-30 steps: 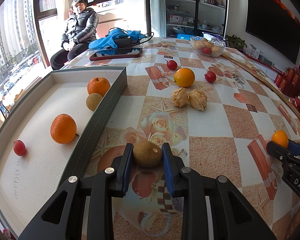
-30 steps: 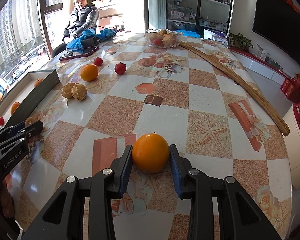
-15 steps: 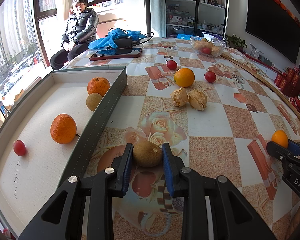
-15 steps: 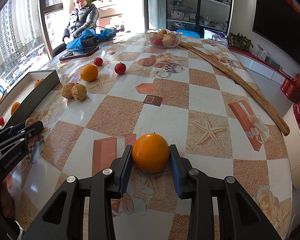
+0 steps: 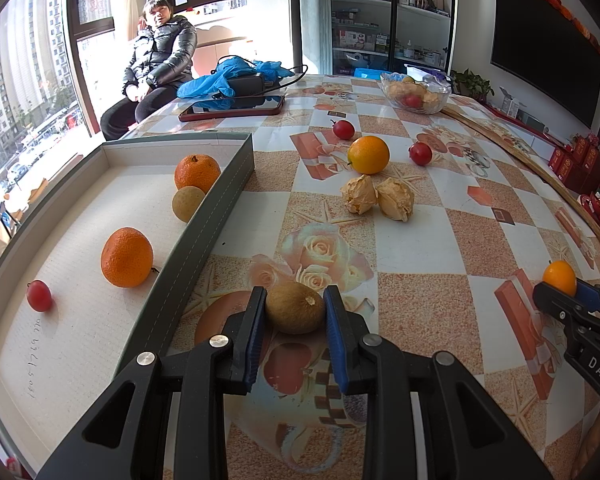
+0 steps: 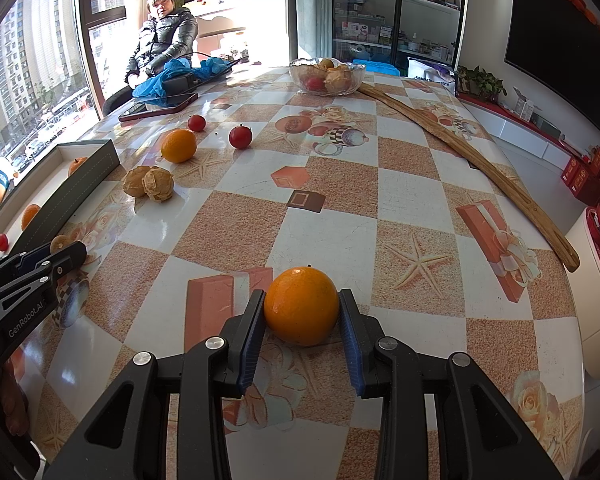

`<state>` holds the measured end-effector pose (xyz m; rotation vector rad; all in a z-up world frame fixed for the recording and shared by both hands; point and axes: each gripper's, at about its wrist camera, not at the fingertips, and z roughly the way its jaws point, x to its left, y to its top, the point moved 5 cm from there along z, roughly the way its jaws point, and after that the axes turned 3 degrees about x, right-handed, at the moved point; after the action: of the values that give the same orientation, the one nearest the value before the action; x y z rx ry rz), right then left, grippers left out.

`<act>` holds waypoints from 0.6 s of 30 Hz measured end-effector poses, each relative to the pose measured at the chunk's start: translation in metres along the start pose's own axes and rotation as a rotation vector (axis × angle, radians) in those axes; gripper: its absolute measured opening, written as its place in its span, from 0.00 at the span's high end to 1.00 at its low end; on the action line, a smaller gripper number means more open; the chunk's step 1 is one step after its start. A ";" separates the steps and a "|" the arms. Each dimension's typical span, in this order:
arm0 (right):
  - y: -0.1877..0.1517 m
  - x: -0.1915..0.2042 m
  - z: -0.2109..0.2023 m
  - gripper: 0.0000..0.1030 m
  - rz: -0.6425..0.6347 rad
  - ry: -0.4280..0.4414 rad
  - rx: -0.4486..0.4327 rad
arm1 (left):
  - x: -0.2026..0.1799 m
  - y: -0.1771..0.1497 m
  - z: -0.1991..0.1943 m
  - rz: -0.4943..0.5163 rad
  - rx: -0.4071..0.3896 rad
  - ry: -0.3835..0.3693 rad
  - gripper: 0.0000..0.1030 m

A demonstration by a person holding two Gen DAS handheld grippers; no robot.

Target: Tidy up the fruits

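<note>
The left gripper (image 5: 295, 307) clamps a brown kiwi-like fruit (image 5: 295, 307) on the bench (image 5: 440, 240) just beside the grey tray (image 5: 204, 232); the right gripper (image 6: 302, 309) squeezes an orange (image 6: 301, 305) well apart.

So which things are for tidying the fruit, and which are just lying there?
For the job:
- brown round fruit between the left hand-held gripper fingers
- big orange between the right hand-held gripper fingers
- grey cardboard tray
- two red cherry tomatoes
- two papery husked fruits

Just lying about:
- red-cased phone
- blue plastic bag
- long wooden stick
</note>
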<state>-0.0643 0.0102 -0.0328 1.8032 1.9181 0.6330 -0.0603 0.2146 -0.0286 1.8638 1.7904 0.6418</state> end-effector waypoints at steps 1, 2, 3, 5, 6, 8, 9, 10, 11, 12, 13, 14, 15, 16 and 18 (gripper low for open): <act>0.000 0.000 0.000 0.64 0.000 0.000 0.000 | 0.000 0.000 0.000 0.000 0.000 0.000 0.70; 0.000 0.000 0.000 0.64 -0.001 -0.001 0.000 | 0.000 0.000 0.000 0.001 0.000 0.000 0.70; 0.000 0.000 0.000 0.64 -0.001 -0.001 0.000 | 0.000 0.000 0.000 0.000 0.000 -0.001 0.70; 0.000 0.000 0.000 0.64 -0.004 -0.003 0.002 | 0.000 0.000 0.000 -0.002 0.002 -0.002 0.70; 0.000 -0.001 0.000 0.64 -0.005 -0.002 0.004 | -0.001 0.000 0.000 -0.002 0.005 -0.001 0.70; 0.001 -0.001 0.001 0.64 -0.010 -0.003 0.012 | -0.003 0.000 0.000 0.002 0.019 -0.005 0.70; 0.001 0.000 0.001 0.64 -0.016 -0.003 0.020 | -0.003 0.000 -0.001 -0.001 0.030 -0.017 0.70; 0.002 0.000 0.001 0.64 -0.019 0.001 0.031 | -0.003 0.000 -0.001 -0.005 0.042 -0.029 0.70; 0.002 0.000 0.001 0.65 -0.016 0.008 0.042 | -0.003 0.000 -0.002 -0.005 0.055 -0.037 0.70; 0.002 0.000 0.001 0.65 -0.012 0.013 0.053 | -0.003 0.000 -0.003 -0.004 0.069 -0.045 0.70; 0.003 0.000 0.001 0.65 -0.006 0.020 0.064 | -0.003 0.000 -0.004 -0.006 0.080 -0.057 0.70; 0.003 -0.002 0.000 0.65 0.006 0.031 0.075 | -0.003 0.000 -0.005 -0.013 0.092 -0.076 0.70; 0.003 -0.003 -0.001 0.65 0.019 0.044 0.085 | -0.002 0.000 -0.007 -0.023 0.102 -0.097 0.70; 0.005 -0.005 -0.001 0.65 0.034 0.055 0.093 | -0.002 0.001 -0.009 -0.031 0.109 -0.111 0.70; 0.008 -0.007 -0.004 0.65 0.058 0.070 0.100 | 0.000 0.003 -0.013 -0.036 0.114 -0.123 0.70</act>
<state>-0.0600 0.0036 -0.0244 1.9277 1.9816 0.6375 -0.0662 0.2146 -0.0169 1.8966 1.8095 0.4107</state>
